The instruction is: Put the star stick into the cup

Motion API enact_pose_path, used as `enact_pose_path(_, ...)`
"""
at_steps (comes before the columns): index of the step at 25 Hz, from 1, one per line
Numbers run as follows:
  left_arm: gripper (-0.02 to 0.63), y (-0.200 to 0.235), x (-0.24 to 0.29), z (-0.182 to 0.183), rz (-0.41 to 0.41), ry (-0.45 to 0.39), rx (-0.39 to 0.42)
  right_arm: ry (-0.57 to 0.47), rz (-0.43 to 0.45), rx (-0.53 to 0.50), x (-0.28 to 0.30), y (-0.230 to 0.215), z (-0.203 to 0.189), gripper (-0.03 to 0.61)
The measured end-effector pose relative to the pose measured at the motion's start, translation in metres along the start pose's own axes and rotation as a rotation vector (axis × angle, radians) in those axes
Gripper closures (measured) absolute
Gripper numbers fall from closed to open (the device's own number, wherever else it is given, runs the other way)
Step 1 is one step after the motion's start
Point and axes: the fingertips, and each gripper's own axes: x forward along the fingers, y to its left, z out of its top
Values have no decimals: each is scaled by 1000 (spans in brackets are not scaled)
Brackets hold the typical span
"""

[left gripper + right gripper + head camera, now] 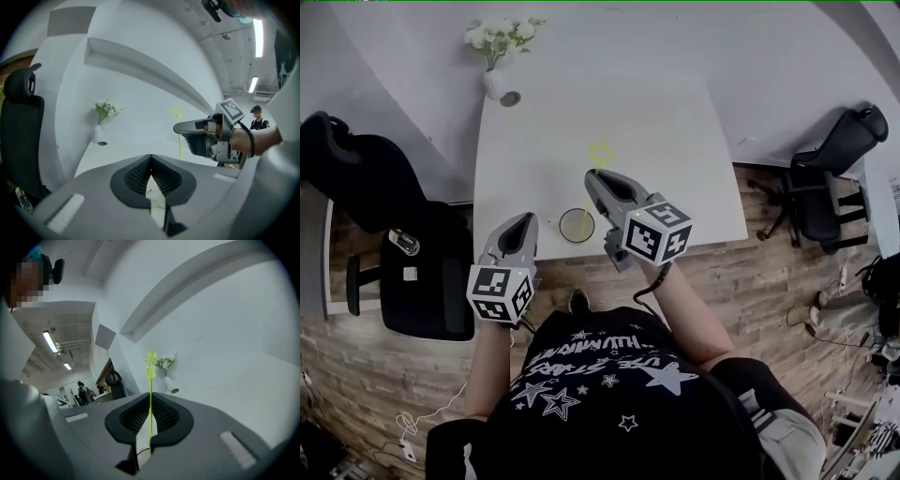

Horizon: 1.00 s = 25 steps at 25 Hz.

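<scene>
A thin yellow-green star stick (150, 380) stands upright with my right gripper (150, 398) shut on its shaft, the star (601, 153) above the jaws. A clear round cup (577, 225) sits near the table's front edge, just below and left of the right gripper (594, 180). A faint yellow line, the stick's lower end, shows at the cup's mouth. My left gripper (524, 220) hovers left of the cup at the table edge. It is shut (150, 159) with nothing between its jaws. The left gripper view shows the stick (180, 145) and the right gripper (206, 133) from the side.
A white table (675, 141) carries a white vase of flowers (494, 82) and a small dark disc (510, 97) at its far left corner. Black office chairs stand to the left (366, 187) and right (830, 178). A wooden floor surrounds the table.
</scene>
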Motion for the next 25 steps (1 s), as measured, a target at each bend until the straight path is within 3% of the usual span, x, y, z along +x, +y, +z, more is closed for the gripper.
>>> enact_pose_path(25, 611, -1, 36, -12, -34, 55, -18, 116, -35, 58, 18, -36, -54, 545)
